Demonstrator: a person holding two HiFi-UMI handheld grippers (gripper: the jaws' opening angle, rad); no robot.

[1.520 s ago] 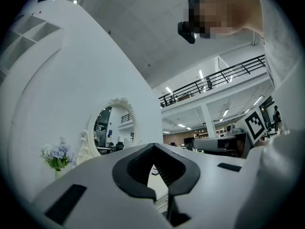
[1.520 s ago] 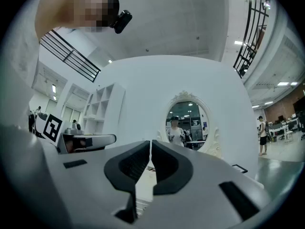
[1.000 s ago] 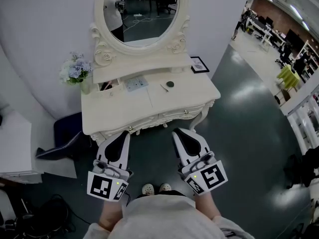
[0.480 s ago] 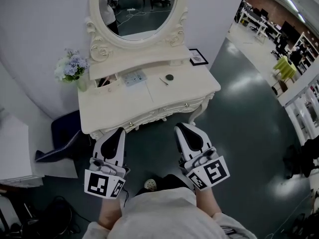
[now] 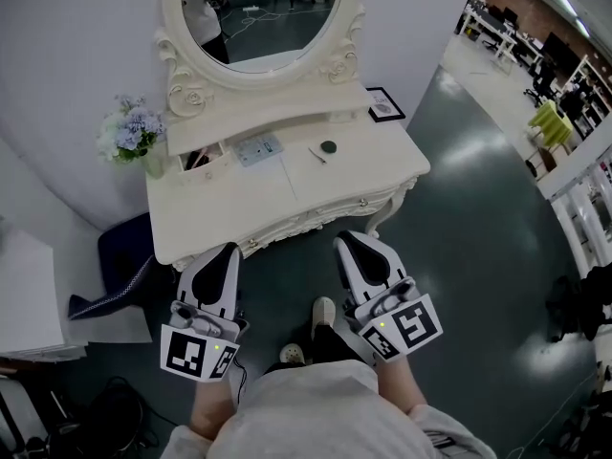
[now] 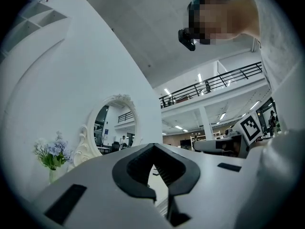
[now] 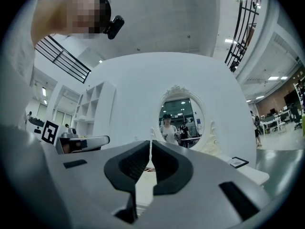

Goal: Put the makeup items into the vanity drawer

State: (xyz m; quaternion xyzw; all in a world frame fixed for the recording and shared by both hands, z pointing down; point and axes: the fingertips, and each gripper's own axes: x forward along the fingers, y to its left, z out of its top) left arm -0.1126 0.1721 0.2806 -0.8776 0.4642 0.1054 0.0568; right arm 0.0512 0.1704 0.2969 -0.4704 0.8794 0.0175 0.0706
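Both the left gripper [image 5: 227, 250] and right gripper [image 5: 349, 240] have fingers shut on nothing, so they might bump the vanity [image 5: 239, 199].

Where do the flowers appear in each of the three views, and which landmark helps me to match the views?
Head view: the flowers are at the left, by the back left corner of the vanity table.
Left gripper view: the flowers are low at the left edge, left of the mirror.
Right gripper view: not in it.
Shared landmark: the oval mirror, seen in all three views.
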